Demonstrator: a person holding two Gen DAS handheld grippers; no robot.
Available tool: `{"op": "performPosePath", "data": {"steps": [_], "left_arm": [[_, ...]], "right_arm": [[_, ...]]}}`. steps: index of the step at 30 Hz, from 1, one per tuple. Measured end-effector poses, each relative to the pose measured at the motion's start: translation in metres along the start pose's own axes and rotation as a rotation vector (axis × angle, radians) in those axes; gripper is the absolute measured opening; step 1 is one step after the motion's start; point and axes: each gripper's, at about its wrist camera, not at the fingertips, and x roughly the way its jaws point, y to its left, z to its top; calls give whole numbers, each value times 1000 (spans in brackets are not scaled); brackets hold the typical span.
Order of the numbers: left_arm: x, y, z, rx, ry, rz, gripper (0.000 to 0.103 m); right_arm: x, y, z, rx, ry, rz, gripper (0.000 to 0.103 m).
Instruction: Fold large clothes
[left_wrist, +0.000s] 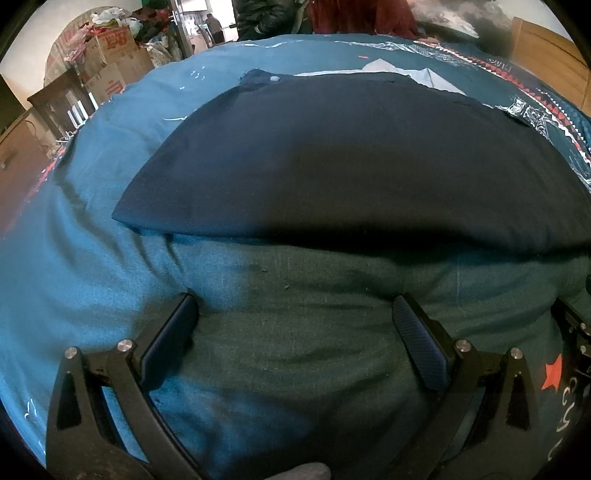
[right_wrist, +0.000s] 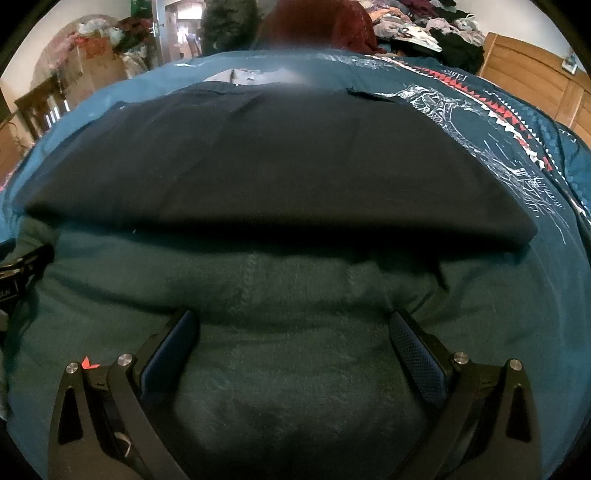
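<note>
Left wrist view: the left hand-held gripper (left_wrist: 295, 325) gapes wide, empty, over the teal bedspread (left_wrist: 74, 258); the right hand-held gripper (right_wrist: 295, 332) likewise. Folded navy garment (left_wrist: 351, 158) lies flat just ahead.

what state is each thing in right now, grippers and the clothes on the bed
left hand-held gripper: open, empty, just short of the garment's near edge
right hand-held gripper: open, empty, over bare bedspread
navy garment: folded flat, untouched, near edge a smooth fold
teal bedspread: spread out, slightly rumpled
pale cloth: mostly hidden behind the garment
</note>
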Motion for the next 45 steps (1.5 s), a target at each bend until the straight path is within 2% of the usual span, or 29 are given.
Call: {"op": "performPosePath", "data": {"steps": [5, 14, 17, 18, 19, 21, 22, 25, 26, 28, 31, 34, 37, 42, 45], "left_arm": [[0, 0, 1, 0, -1, -1, 103], [-4, 4, 2, -18, -15, -39, 103], [-12, 18, 6, -72, -7, -123, 102], [-18, 28, 8, -123, -11, -174, 96], [-26, 45, 11, -206, -23, -260, 83], [-34, 79, 15, -361, -46, -415, 72], [-35, 91, 16, -421, -56, -469, 68], [-17, 134, 15, -676, -45, -754, 57], [-8, 142, 14, -743, -36, -829, 56], [3, 146, 15, -794, -21, -880, 56], [20, 139, 16, -810, 16, -865, 55], [34, 142, 15, -865, 13, -861, 50], [31, 145, 20, -891, 20, -801, 46], [12, 151, 9, -849, 66, -674, 49], [16, 156, 5, -853, 71, -669, 49]], "right_arm": [[8, -18, 9, 3, -7, 15, 103], [8, -24, 9, 9, -17, 38, 103], [8, -25, 9, 10, -18, 43, 103], [8, -25, 9, 9, -18, 42, 103], [8, -25, 9, 9, -19, 43, 103], [8, -26, 10, 9, -21, 44, 103], [8, -26, 9, 9, -22, 45, 103], [8, -26, 9, 10, -26, 48, 103], [9, -26, 9, 11, -27, 49, 103], [9, -27, 9, 12, -28, 52, 103], [9, -28, 9, 15, -31, 57, 103], [9, -28, 9, 16, -32, 59, 103], [9, -28, 9, 16, -31, 62, 103], [10, -29, 10, 15, -33, 63, 103], [10, -28, 10, 14, -34, 63, 103]]}}
